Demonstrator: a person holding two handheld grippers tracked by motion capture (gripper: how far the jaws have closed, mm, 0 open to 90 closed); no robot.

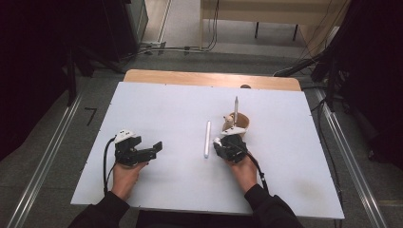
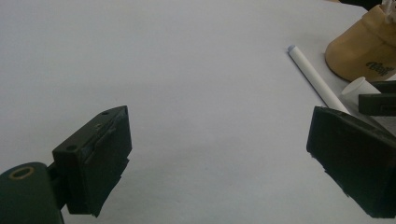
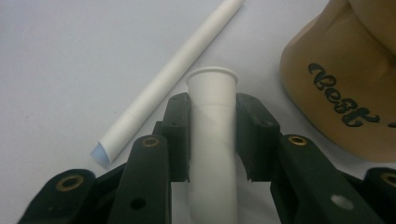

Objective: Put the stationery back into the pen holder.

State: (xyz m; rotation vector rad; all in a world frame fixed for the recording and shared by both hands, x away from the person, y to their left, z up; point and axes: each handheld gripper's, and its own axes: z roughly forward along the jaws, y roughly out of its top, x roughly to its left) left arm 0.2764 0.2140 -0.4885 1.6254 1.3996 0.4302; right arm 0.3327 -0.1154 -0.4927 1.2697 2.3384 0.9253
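My right gripper is shut on a short white tube with a flared rim; both pads press its sides. The tube points away along the jaws, just above the white table. A long white stick lies flat to the left of that tube. To its right sits a brown paper cup with black lettering. In the high view the right gripper is just in front of the cup, which holds an upright pen. My left gripper rests at the table's left, open, with nothing between its fingers.
The white tabletop has a wooden strip along its far edge. Grey floor with cables and dark curtains surrounds the table. The stick lies between the two grippers, nearer the right one.
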